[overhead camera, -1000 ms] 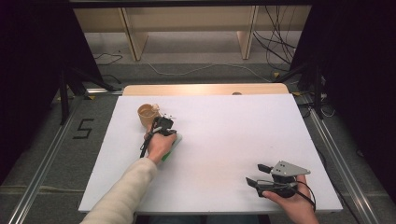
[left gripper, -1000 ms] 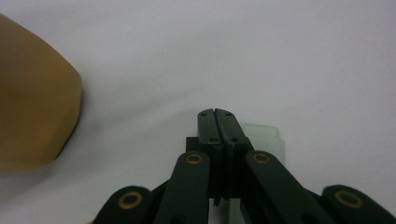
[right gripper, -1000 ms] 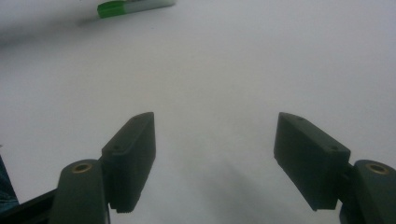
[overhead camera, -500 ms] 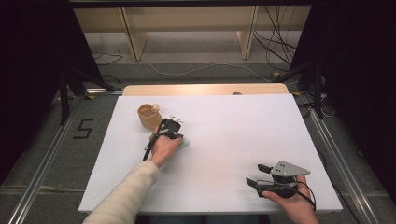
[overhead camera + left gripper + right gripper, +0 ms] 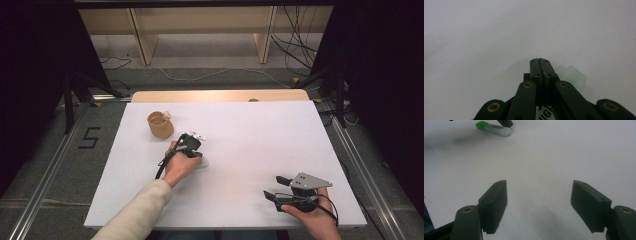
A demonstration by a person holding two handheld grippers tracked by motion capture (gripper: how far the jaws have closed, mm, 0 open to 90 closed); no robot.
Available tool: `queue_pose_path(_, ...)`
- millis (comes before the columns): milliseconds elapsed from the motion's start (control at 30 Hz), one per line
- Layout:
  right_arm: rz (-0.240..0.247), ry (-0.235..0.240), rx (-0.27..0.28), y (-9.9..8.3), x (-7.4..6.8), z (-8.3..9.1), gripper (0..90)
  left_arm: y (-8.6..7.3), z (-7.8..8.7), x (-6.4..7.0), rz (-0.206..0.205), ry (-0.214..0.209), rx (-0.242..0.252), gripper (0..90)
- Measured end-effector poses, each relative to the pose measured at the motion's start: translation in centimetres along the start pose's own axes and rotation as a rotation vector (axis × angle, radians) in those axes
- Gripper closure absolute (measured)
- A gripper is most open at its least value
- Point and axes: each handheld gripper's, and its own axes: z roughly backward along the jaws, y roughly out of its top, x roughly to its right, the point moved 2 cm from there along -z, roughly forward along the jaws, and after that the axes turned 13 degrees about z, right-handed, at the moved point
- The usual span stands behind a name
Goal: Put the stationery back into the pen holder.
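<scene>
Left gripper [image 5: 192,145] near the middle of the white table [image 5: 260,130], jaws pressed flat together on nothing, tips low over the surface. Just beside it, on the side toward the person's right, a highlighter [image 5: 494,129] lying flat: green end one way, translucent pale cap [image 5: 573,76] the other, long axis running roughly across the table. Apart from the jaws or grazing them, hard to tell. Right gripper [image 5: 280,187] spread wide and idle at the near right corner, well apart from the pen, so clearly the left hand's job. Beyond the left gripper, toward the far left, a tan cup [image 5: 160,125] standing upright, something pale poking over its rim, contents otherwise unclear. Likely next: jaws opened, then closed across the barrel.
</scene>
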Motion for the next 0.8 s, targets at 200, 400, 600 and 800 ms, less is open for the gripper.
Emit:
queue_pose_path(200, 0.004, 0.000, 0.002, 0.0, 0.0, 0.0, 30.2, -0.8, 0.6, 0.8, -0.024, -0.008, -0.026, 89.9)
queue_pose_path(400, 0.005, 0.002, 0.003, 0.0, 0.0, 0.0, 30.2, -1.9, 1.3, 1.4, -0.046, -0.022, -0.040, 89.9)
queue_pose_path(600, 0.006, 0.002, 0.003, 0.0, 0.0, 0.1, 30.2, -3.1, 2.1, 1.5, -0.067, -0.036, -0.054, 89.9)
queue_pose_path(800, 0.009, 0.001, 0.005, 0.0, 0.0, 0.1, 30.2, -3.9, 2.7, 1.6, -0.072, -0.040, -0.058, 89.8)
